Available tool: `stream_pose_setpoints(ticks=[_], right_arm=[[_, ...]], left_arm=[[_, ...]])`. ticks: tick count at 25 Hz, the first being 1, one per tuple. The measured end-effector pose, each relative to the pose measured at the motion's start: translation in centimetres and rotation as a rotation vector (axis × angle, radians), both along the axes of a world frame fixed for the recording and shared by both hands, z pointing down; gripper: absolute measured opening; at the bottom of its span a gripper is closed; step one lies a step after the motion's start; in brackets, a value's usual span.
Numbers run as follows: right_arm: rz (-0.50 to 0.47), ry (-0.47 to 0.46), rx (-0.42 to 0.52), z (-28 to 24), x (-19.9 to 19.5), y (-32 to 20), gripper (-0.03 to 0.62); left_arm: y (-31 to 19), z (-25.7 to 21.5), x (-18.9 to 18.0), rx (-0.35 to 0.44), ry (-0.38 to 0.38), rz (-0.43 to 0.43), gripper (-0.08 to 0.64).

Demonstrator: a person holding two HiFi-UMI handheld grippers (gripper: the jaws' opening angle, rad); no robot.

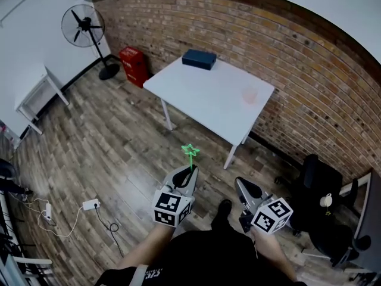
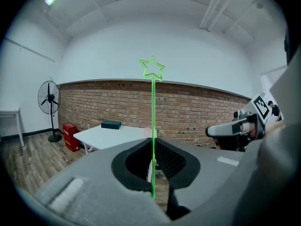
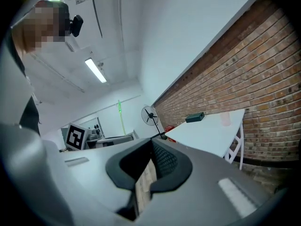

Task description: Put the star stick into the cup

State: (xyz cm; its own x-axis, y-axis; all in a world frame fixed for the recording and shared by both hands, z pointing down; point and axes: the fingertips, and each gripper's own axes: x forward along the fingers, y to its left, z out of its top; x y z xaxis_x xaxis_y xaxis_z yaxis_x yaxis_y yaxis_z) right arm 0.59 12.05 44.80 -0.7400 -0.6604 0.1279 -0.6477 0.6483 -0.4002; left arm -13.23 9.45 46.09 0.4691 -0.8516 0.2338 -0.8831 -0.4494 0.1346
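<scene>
The star stick [image 1: 190, 158] stands upright in my left gripper [image 1: 190, 171], whose jaws are pinched on its lower shaft, well short of the cup [image 1: 249, 94]. I judge it thin, light and springy, likely slippery, so a firm pinch low on the shaft suits it. The cup, seemingly pale pink, sits on the white surface [image 1: 202, 91]. My right gripper [image 1: 240, 184], equally far from the cup, is closed and empty.

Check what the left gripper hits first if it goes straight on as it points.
Left gripper, shut on the star stick: likely the white table, near edge; only open floor before it. Depth unclear.
</scene>
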Motion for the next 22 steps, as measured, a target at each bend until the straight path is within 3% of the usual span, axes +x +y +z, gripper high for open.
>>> stream_pose_setpoints(ticks=[6, 16, 22], right_arm=[[-0.005, -0.003, 0.012, -1.3, 3.7, -9.5, 0.0], [0.089, -0.005, -0.046, 0.4, 13.0, -21.0, 0.0], [0.126, 0.003, -0.103, 2.2, 13.9, -25.3, 0.0]], left_arm=[[-9.9, -1.2, 4.0, 0.004, -0.015, 0.021, 0.024], [-22.0, -1.3, 12.0, -0.021, -0.032, 0.099, 0.023], [-26.4, 0.6, 14.1, -0.056, -0.02, 0.151, 0.025]])
